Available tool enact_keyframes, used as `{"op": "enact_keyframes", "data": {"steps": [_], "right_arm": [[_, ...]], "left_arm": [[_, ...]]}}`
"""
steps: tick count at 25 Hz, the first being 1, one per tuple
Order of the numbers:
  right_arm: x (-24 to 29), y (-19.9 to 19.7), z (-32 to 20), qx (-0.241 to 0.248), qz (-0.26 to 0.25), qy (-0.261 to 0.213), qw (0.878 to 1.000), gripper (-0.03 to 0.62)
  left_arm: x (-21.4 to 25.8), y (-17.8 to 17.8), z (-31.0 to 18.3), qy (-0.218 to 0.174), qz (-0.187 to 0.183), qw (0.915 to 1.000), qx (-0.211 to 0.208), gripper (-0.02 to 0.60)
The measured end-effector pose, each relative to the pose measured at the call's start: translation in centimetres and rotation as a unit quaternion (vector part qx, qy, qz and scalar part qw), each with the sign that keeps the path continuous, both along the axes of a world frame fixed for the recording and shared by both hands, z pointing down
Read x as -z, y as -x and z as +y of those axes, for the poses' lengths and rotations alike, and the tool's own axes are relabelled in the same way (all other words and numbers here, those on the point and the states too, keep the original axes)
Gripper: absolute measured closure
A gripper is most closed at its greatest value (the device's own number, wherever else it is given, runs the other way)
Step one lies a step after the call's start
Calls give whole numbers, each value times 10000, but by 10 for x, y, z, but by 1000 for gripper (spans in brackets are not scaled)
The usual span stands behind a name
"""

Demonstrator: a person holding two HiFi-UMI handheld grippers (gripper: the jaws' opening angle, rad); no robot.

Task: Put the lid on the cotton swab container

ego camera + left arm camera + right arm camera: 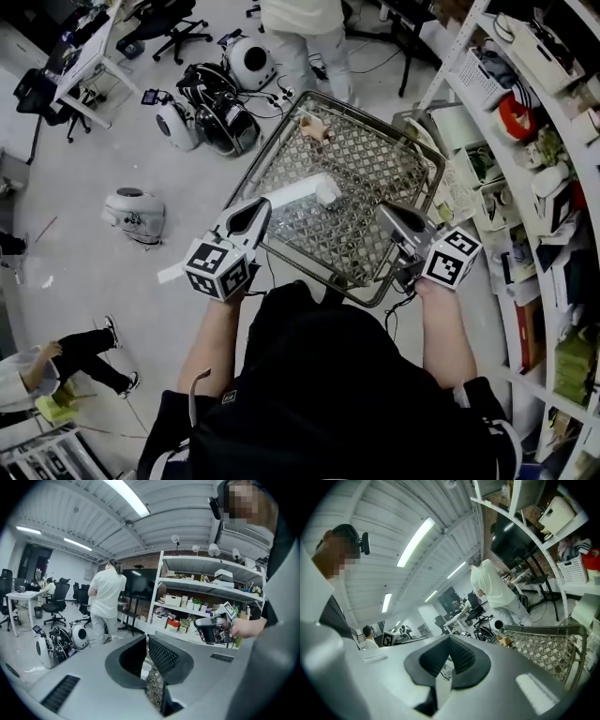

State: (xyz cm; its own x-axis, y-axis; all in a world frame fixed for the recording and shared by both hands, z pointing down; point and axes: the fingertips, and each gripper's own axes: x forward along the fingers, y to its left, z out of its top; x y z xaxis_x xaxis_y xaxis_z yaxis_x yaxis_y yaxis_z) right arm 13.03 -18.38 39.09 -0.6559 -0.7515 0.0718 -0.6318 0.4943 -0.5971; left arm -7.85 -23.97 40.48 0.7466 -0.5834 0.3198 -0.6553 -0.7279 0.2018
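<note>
- Left tongs [251, 217] and right tongs [390, 216]: both pressed together and pinching nothing, poised over the near rim of the wire cart [370, 173].
- Cotton swab container: not identifiable with certainty. It is probably the white oblong item [305, 192] lying in the cart. No separate lid can be made out.
- Risk: tongs that reach in while closed shove the item across the mesh instead of gripping it.
- Risk: a tip snags in the mesh openings.

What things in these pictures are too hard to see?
- Head view: the white box on the mesh table. The left gripper covers its near end, so lid on or off is unclear.
- Head view: the small tan thing is too small to name.
- Head view: the shelf items are cut off by the right edge.
- Left gripper view: only a sliver of the mesh table shows between the jaws.
</note>
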Motion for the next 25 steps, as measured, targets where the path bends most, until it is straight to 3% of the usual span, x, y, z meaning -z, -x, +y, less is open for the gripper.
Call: {"op": "enact_keyframes", "data": {"steps": [5, 14, 25], "right_arm": [[-18, 1, -2, 120, -160, 225, 9995, 583], [-32, -1, -41, 72, 11, 474, 9988, 583], [-77, 6, -84, -129, 227, 1107, 9935, 583]], "left_arm": [[-8, -2, 1, 66, -276, 9996, 56, 560], [-35, -4, -23, 216, -400, 9989, -80, 558], [-108, -19, -50, 854, -451, 9938, -555, 495]]}}
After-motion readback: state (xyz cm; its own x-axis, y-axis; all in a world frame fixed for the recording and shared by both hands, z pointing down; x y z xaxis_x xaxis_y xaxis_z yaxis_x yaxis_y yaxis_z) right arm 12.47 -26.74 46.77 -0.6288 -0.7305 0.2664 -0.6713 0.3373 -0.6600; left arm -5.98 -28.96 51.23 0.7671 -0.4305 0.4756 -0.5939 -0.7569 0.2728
